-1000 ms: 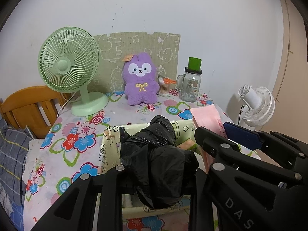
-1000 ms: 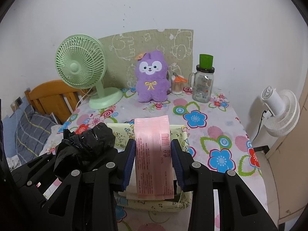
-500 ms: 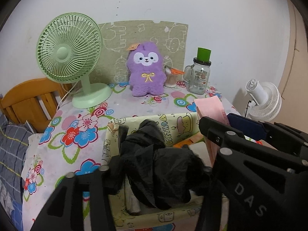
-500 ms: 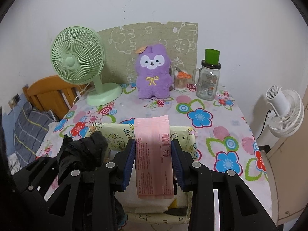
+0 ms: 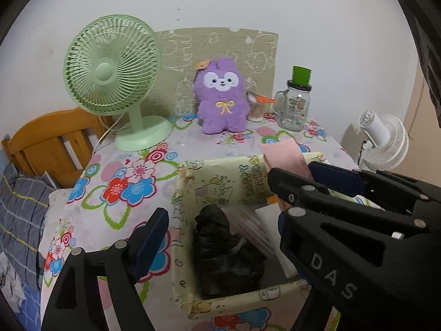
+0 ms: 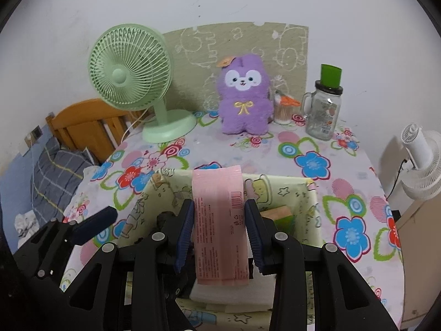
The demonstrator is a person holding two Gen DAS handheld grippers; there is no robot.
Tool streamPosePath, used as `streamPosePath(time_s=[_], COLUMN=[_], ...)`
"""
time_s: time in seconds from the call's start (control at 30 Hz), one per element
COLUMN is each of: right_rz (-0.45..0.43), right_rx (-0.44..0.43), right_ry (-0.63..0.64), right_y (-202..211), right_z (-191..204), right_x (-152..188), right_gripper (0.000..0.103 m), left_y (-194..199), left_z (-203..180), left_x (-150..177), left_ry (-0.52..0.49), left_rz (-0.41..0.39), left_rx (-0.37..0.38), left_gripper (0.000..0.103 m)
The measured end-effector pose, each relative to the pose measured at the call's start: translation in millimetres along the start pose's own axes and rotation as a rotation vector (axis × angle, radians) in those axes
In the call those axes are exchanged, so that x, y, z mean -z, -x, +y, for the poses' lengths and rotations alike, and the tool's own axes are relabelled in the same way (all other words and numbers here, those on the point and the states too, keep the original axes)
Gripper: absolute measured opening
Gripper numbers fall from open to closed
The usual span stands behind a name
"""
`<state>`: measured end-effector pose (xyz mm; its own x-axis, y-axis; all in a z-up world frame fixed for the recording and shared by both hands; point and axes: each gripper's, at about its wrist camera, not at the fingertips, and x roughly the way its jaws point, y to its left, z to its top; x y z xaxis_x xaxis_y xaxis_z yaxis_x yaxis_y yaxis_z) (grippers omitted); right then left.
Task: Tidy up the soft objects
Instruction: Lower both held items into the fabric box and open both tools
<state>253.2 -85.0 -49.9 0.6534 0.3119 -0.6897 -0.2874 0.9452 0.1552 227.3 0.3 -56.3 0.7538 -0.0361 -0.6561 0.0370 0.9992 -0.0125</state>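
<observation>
A: Our left gripper [image 5: 220, 237] jaws are opening; the crumpled black plastic bag [image 5: 223, 251] lies loose inside the yellow cartoon-print fabric box [image 5: 237, 176].

B: Our right gripper [image 6: 217, 231] clamps the pink soft packet [image 6: 217, 220] above it. We'd lower, then release.

My left gripper [image 5: 220, 234] is matte black plastic, built of angular, open-framed arms with triangular cut-outs, and small round silver rivets sit at the joints. Each of its fingers [image 5: 150, 241] ends in a dark navy-blue pad, a flat rectangular strip. One of the black arms seen from that wrist carries the white capital letters "DAS", printed along its length. My right gripper [image 6: 219, 220] is of the same make: black struts, silver round-headed pins at each pivot, and navy pads [image 6: 185, 231] whose inner faces are finely ribbed. A few tiny silver screws show on the outer black housing of the left gripper seen from my right wrist.
</observation>
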Motion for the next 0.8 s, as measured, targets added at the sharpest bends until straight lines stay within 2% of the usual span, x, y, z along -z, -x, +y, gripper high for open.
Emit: streamPosePath(time_s=[0.37,0.43,0.5,0.67,0.8], right_rz=[0.046,0.049,0.034,0.027,0.025], right_rx=[-0.035,-0.022,-0.015,-0.001,0.022], right_ry=[0.026,0.033,0.033,0.033,0.028], right_y=[-15.8,-16.9,-14.1,-9.5,-5.3], right_z=[12.8,14.1,14.2,13.4,10.4], right_x=[1.5,1.3,1.7,2.0,3.4], right_gripper=[0.045,0.061,0.069,0.072,0.078], left_y=[-4.4,-5.2,-6.4,-4.3,-2.5], left_z=[13.1,13.5,14.9,15.1,14.5], left_x=[5.7,6.0,6.8,7.7,7.4], left_ry=[0.025,0.024,0.028,0.033,0.036], left_rz=[0.026,0.026,0.031,0.025,0.024], left_rx=[-0.002,-0.010,-0.007,-0.008,-0.014], left_gripper=[0.090,0.090,0.090,0.092,0.094])
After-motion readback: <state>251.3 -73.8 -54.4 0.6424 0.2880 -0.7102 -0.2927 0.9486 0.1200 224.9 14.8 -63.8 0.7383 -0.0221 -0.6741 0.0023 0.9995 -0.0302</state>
